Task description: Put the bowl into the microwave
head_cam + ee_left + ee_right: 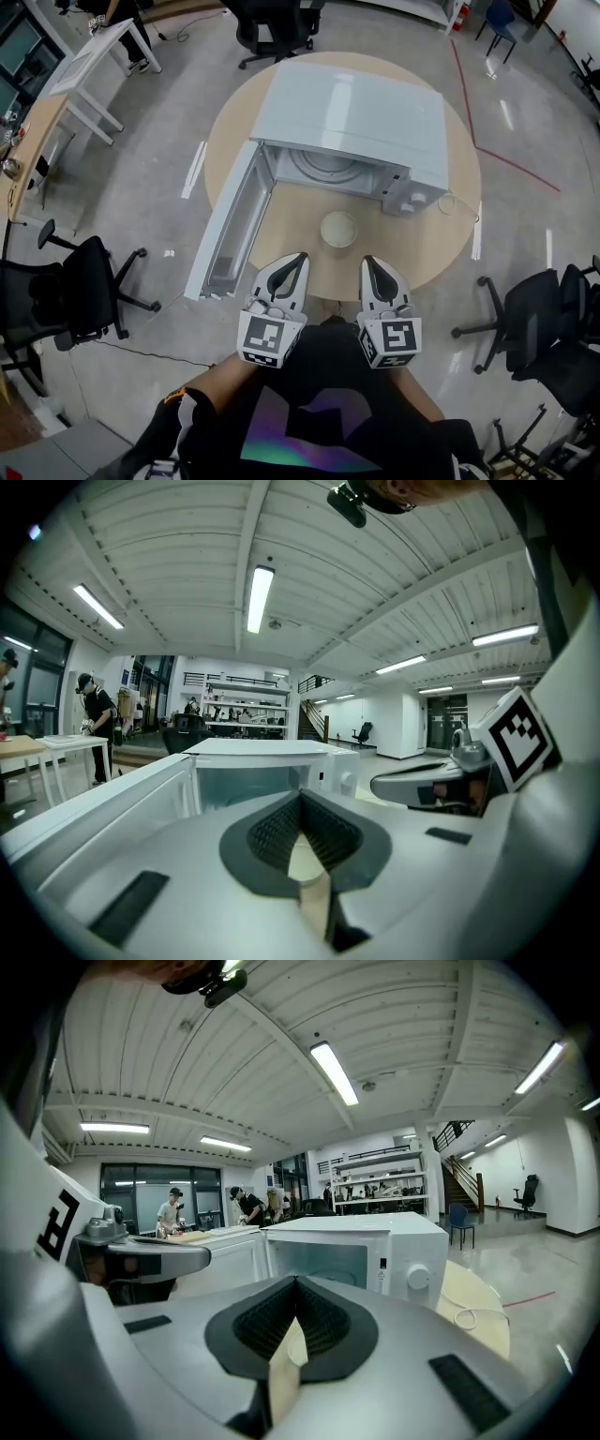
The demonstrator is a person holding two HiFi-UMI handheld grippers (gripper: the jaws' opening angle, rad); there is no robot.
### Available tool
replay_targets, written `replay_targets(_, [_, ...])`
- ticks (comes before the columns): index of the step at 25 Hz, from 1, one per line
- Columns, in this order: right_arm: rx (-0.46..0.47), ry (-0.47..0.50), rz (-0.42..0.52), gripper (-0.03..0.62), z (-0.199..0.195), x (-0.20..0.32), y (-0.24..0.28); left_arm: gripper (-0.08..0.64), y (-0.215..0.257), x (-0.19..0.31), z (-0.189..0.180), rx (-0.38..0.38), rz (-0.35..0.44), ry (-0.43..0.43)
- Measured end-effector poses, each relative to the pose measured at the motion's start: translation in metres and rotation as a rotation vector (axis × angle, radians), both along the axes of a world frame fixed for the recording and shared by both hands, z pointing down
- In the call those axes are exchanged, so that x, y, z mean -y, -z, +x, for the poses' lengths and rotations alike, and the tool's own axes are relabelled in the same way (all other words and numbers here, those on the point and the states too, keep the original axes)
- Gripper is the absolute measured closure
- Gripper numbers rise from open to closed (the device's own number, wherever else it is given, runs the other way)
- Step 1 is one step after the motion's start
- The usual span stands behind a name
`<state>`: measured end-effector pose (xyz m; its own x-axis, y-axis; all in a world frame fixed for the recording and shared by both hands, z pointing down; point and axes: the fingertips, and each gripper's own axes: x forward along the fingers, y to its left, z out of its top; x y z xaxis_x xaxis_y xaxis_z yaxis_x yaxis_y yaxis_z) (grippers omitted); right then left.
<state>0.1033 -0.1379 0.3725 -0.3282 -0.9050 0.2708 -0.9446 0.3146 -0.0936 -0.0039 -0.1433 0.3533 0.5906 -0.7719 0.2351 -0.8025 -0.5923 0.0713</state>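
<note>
Head view puts the bowl point(338, 229) on the table point(441, 234) just in front of the microwave point(361, 117), whose door point(228, 225) hangs wide open to the left. Your left gripper point(296, 261) and right gripper point(369, 262) sit near the table edge, apart from the bowl. Left gripper view shows its jaws pressed together on nothing, with the bowl out of sight, so part them before reaching. Right gripper view shows the same, together and empty, facing the open cavity. Pinching the near rim and keeping the bowl level would likely serve you best.
</note>
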Motion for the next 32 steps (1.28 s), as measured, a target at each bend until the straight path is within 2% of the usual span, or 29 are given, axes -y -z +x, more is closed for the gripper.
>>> replay_targets(18, [0.023, 0.091, -0.030, 0.575, 0.029, 0.049, -0.021, 0.512, -0.012, 0.039, 0.009, 0.036, -0.006, 0.136])
replay_targets(32, [0.038, 0.142, -0.072, 0.575, 0.037, 0.074, -0.049, 0.512, -0.036, 0.052, 0.014, 0.043, -0.036, 0.194])
